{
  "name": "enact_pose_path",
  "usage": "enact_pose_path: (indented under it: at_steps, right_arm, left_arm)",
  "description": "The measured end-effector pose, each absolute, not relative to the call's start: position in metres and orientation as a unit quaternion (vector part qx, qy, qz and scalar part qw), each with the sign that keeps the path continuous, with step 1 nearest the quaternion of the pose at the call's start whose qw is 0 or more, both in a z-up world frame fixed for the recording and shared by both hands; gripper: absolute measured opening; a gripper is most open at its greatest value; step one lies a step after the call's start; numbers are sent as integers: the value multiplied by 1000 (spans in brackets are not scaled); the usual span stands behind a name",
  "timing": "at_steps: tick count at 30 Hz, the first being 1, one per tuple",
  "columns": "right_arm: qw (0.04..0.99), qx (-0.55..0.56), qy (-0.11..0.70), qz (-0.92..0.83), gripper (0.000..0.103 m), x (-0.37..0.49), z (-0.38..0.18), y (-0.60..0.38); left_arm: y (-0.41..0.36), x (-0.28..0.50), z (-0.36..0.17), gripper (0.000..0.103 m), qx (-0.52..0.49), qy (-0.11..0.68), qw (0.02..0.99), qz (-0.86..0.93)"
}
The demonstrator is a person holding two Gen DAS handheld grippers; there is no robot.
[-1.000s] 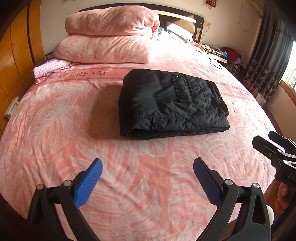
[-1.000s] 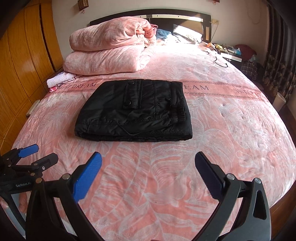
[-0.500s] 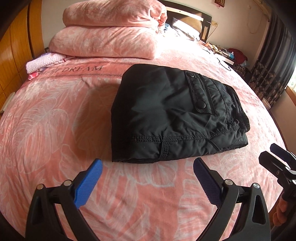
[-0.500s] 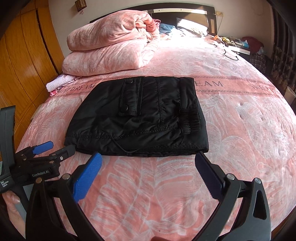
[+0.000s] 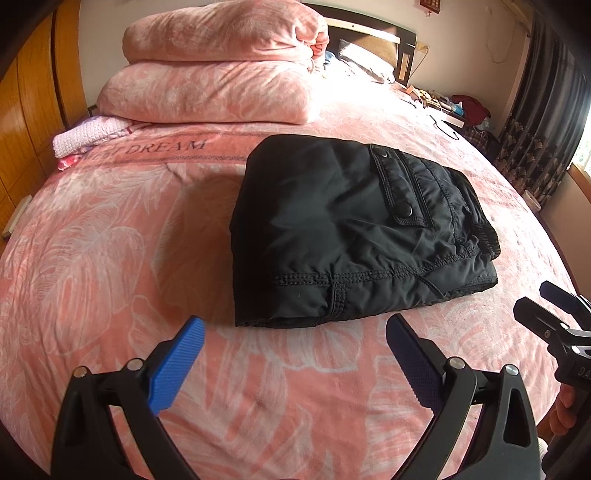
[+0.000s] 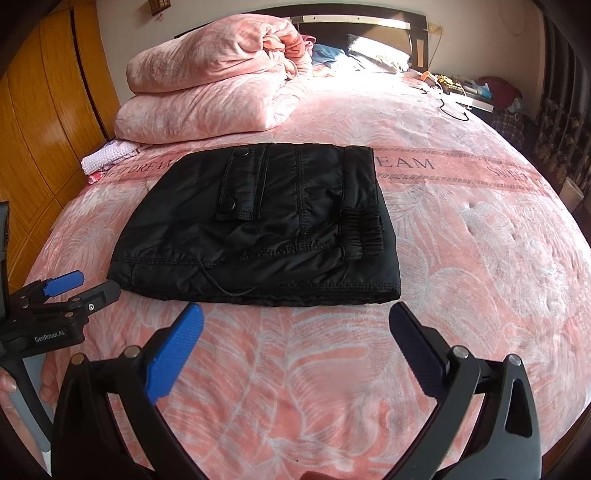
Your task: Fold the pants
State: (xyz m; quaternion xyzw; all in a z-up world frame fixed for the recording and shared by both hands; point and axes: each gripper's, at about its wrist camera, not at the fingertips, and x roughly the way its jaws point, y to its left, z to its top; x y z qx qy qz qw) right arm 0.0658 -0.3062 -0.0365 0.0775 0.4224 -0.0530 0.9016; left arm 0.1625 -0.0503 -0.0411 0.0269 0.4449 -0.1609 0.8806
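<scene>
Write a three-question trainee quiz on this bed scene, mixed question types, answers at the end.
1. True or false: the left hand-held gripper is clamped on the black pants.
2. Multiple choice: the pants lie A) spread out flat, B) folded into a compact stack, C) hanging off the bed.
3. Fill in: the folded pink blankets are stacked near the ____ of the bed.

Key:
1. False; both it and the right hand-held gripper are open and short of the pants.
2. B.
3. Head, by the headboard.
</scene>
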Motion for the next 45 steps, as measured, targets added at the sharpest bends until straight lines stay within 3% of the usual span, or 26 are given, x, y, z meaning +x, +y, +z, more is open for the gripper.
enact_pose_path:
  at_steps: [45]
  right_arm:
    - [902,63,424,-54,100,68,-39,-302]
  left_arm:
    - [-49,163,-47,99,49,440,886,-137]
